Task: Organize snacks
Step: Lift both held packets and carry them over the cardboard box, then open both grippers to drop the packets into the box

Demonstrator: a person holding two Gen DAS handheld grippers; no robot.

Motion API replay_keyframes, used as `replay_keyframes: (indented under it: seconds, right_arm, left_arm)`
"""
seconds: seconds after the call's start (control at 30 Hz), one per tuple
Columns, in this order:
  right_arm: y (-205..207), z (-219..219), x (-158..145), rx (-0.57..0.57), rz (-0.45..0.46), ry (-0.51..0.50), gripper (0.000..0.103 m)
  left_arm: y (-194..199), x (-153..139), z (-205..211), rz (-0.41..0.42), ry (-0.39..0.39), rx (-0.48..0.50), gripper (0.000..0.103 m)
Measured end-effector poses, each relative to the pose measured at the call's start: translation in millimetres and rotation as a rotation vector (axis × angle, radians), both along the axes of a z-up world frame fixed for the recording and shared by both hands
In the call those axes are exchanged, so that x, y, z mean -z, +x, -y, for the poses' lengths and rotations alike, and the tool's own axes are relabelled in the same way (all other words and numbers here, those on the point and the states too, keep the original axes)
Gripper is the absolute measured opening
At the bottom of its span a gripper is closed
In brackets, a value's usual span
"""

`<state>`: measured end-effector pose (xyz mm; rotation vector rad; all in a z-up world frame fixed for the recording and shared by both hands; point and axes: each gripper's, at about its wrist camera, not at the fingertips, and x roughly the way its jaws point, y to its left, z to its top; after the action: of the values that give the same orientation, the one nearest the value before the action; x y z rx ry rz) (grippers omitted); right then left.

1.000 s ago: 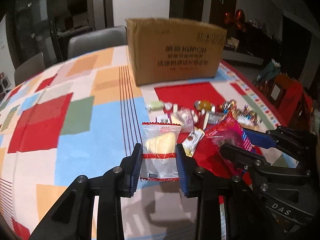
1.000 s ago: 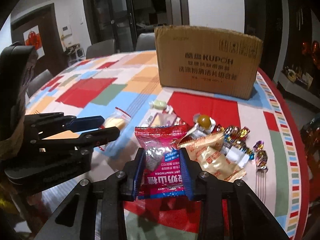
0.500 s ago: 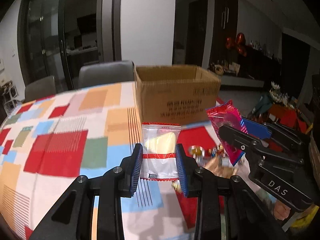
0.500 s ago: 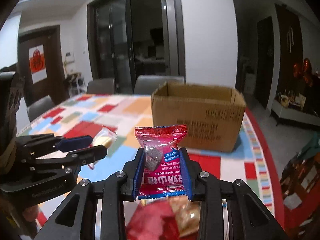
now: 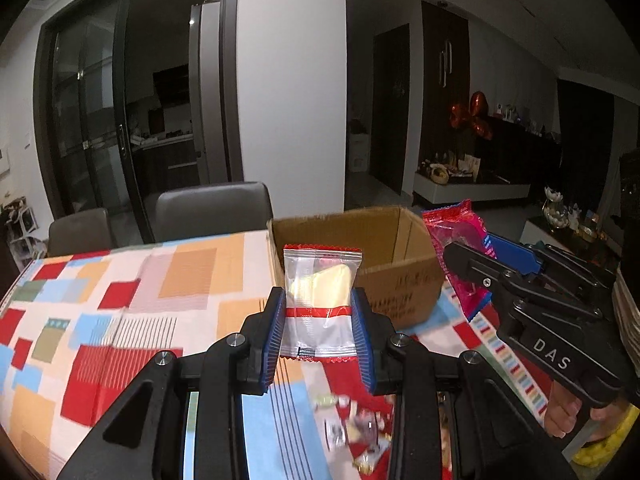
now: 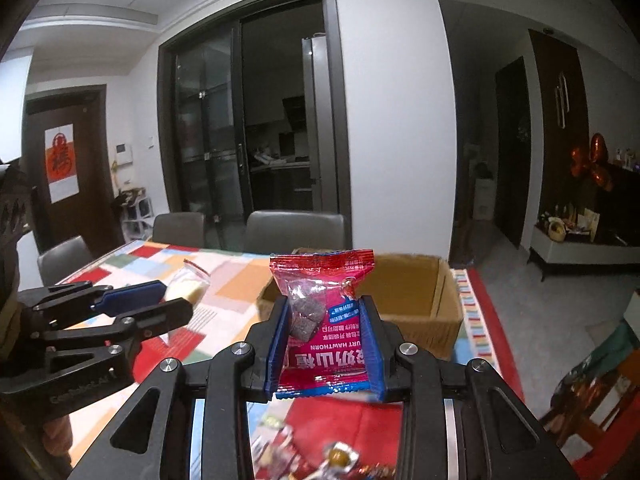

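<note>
A: Snacks are being held above the patchwork-patterned tablecloth (image 5: 132, 304): a clear red-trimmed packet with a pale yellow pastry (image 5: 320, 304) is being clamped by the left gripper (image 5: 319, 336), a crimson foil packet (image 6: 325, 320) by the right gripper (image 6: 325, 344).

B: Both are being faced toward the open brown cardboard box (image 5: 396, 264). Each should be brought fully over the opening before being released.

A: "HAWTHORN" is being shown on the crimson packet; "DAS" is printed on the right gripper's body.
</note>
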<state>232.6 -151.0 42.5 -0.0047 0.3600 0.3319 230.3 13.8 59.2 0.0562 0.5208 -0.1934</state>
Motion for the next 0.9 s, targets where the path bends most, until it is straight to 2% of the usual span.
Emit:
replay_keyframes:
  seconds: [0.33, 0.67, 0.9]
  right_arm:
    - [64, 20, -16, 0.026, -0.046, 0.004, 0.035]
    - [120, 19, 0, 0.005, -0.163, -0.016, 0.035]
    - [142, 13, 7, -0.001, -0.215, -0.041, 0.035]
  left_arm:
    - [64, -9, 10, -0.035, -0.028, 0.026, 0.032]
    - [129, 3, 14, -0.125, -0.054, 0.037, 0.032]
    - [155, 12, 22, -0.149, -0.040, 0.029, 0.035]
